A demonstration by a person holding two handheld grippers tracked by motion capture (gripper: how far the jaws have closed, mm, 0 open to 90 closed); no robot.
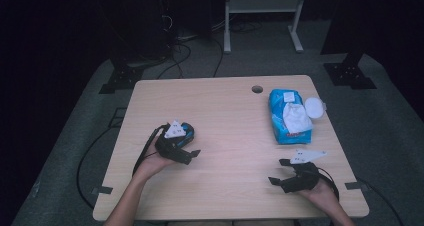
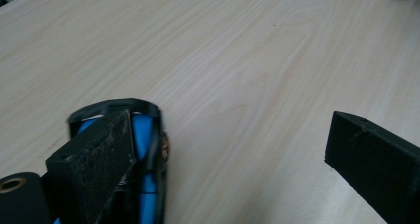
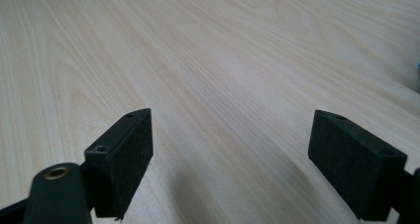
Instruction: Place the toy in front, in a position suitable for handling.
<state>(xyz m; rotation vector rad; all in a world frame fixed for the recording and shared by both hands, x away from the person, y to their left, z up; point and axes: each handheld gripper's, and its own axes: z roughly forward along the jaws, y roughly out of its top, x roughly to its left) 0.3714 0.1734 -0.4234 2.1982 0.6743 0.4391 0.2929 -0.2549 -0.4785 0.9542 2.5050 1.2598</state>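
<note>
Two forearms come in from six o'clock in the high view, each hand carrying one hand-held gripper. Left hand-held gripper sits at about eight o'clock on the tabletop, its jaws pointing toward three o'clock. Right hand-held gripper sits at about four o'clock, its jaws pointing toward nine o'clock. The two are well apart, with bare wood between them.

Left hand-held gripper, seen in its own view, has its jaws spread wide with nothing between them. A black and blue part lies against its left jaw; it looks like part of the other gripper's body or its own, though the close view does not let me tell which.

Right hand-held gripper is likewise wide open in its own view, both pads clear and bare woodgrain between them.

One blue pack lies at about two o'clock on the tabletop, lengthwise toward twelve, with one white sheet pulled up on top of it. One round white lid lies just beside its right edge. The pack is nearer the right hand-held gripper, at its twelve o'clock, with nothing standing between.

One round hole marks the tabletop near twelve o'clock. Beyond the far edge stand one white frame and dark stands with loose cables on the floor.
</note>
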